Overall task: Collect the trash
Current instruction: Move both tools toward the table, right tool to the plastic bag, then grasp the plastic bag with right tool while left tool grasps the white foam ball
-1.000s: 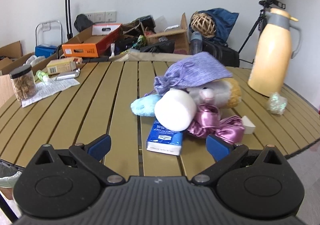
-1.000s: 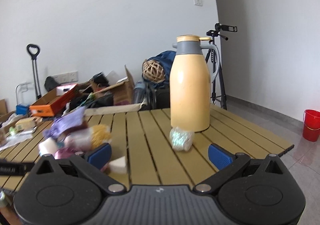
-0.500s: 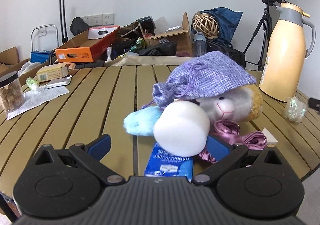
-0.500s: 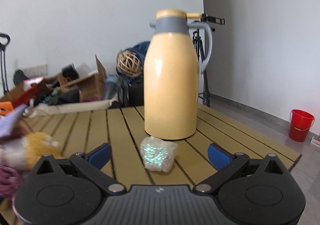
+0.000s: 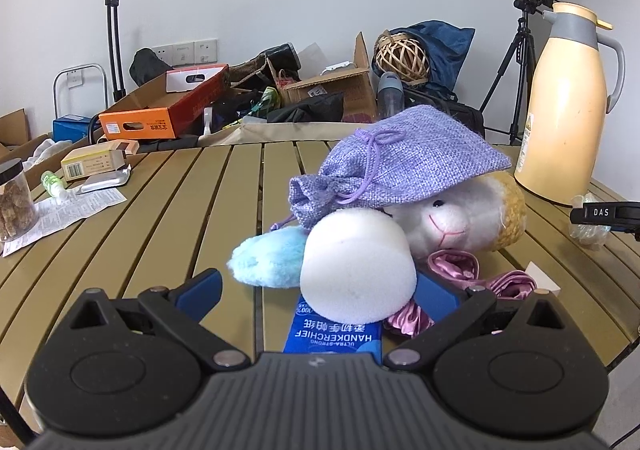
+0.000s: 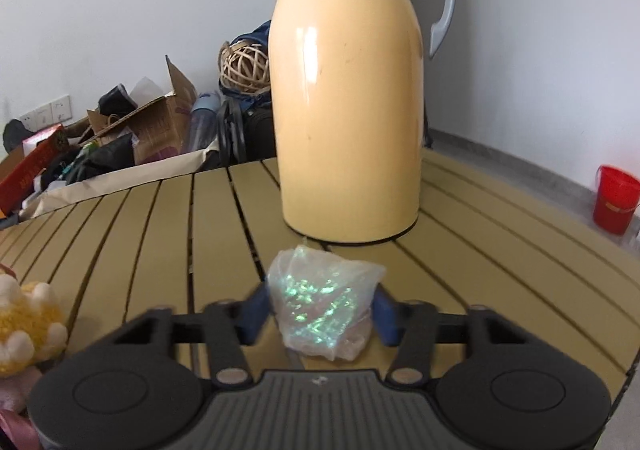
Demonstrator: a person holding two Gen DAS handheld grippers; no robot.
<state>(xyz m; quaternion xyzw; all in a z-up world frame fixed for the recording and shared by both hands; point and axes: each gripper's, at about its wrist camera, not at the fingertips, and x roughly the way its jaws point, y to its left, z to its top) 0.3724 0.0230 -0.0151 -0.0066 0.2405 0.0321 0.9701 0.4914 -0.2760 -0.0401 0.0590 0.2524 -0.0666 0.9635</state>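
Right gripper (image 6: pixel 318 310), jaws just closing onto the crumpled iridescent wrapper (image 6: pixel 320 306): squeeze gently, lift clear of the yellow thermos jug (image 6: pixel 346 98).

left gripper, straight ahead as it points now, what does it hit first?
Likely the white foam cylinder, lying on the blue handkerchief pack, dead centre between the left gripper's open jaws. Depth is unclear in the fisheye view.

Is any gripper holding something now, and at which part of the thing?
The right gripper has just been closing on the crumpled wrapper, pads at its two sides. The left gripper is open and holds nothing.
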